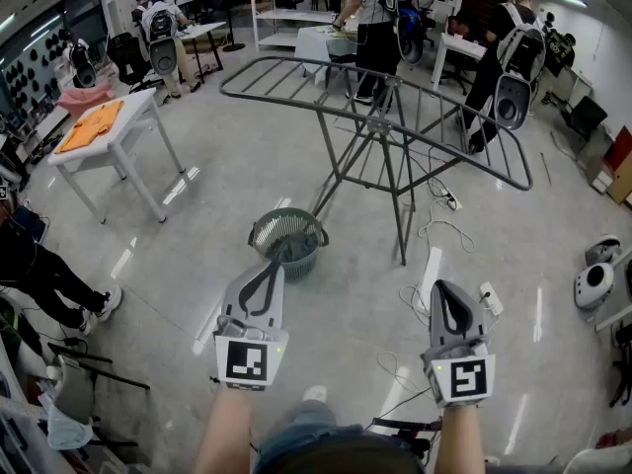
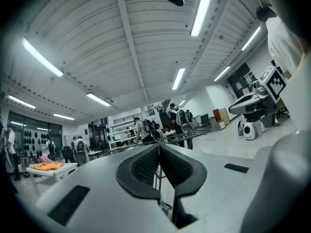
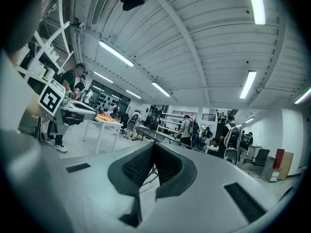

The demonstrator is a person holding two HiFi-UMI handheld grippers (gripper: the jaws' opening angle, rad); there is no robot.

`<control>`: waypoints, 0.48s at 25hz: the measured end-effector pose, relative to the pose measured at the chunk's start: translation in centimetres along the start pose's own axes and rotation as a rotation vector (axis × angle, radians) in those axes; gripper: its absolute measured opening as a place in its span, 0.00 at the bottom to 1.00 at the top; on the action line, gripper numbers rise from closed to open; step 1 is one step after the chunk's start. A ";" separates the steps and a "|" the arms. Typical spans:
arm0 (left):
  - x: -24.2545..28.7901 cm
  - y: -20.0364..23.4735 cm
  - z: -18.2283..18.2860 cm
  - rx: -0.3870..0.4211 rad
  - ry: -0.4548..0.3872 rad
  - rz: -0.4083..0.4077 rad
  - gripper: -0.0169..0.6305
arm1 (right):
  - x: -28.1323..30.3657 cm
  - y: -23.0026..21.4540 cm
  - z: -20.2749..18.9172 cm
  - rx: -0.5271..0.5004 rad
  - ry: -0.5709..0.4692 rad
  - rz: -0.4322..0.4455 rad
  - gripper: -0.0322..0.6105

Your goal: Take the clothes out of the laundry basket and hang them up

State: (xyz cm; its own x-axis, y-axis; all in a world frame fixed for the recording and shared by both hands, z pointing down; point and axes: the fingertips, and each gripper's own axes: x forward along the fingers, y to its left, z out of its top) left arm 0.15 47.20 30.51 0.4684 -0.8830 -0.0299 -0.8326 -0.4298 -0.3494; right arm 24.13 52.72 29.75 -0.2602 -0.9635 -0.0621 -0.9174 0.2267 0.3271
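Holding my left gripper (image 1: 271, 271) and right gripper (image 1: 446, 300) shut tight and empty, I wait just in front of the laundry basket (image 1: 259, 231). Nothing is hung yet: the clothes (image 1: 293, 255) lie in the basket, and the drying rack (image 1: 397, 181) behind it is bare. Cables (image 1: 441, 227) lie right of the basket; a table (image 1: 128, 117) stands far left.

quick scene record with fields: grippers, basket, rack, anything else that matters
left gripper: shut, empty, level
right gripper: shut, empty, level
laundry basket: on the floor just ahead of the left gripper; contents unclear
drying rack: unfolded behind the basket, nothing hung on it
orange garment: flat on the white table, far left
task stage: nothing taken out yet
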 end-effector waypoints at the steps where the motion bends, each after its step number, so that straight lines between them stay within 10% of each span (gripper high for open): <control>1: 0.2 0.0 -0.1 -0.001 0.002 -0.002 0.03 | 0.1 -0.2 -0.1 0.005 0.002 -0.002 0.05; 12: 3.2 3.8 -2.2 -0.029 -0.004 -0.031 0.04 | 4.4 0.9 -0.9 0.092 0.091 -0.048 0.05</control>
State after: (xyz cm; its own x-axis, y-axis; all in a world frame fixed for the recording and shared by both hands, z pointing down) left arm -2.11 42.34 31.13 0.4948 -0.8687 -0.0231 -0.8259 -0.4619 -0.3232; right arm 22.47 48.57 30.57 -0.1907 -0.9816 0.0120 -0.9530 0.1881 0.2377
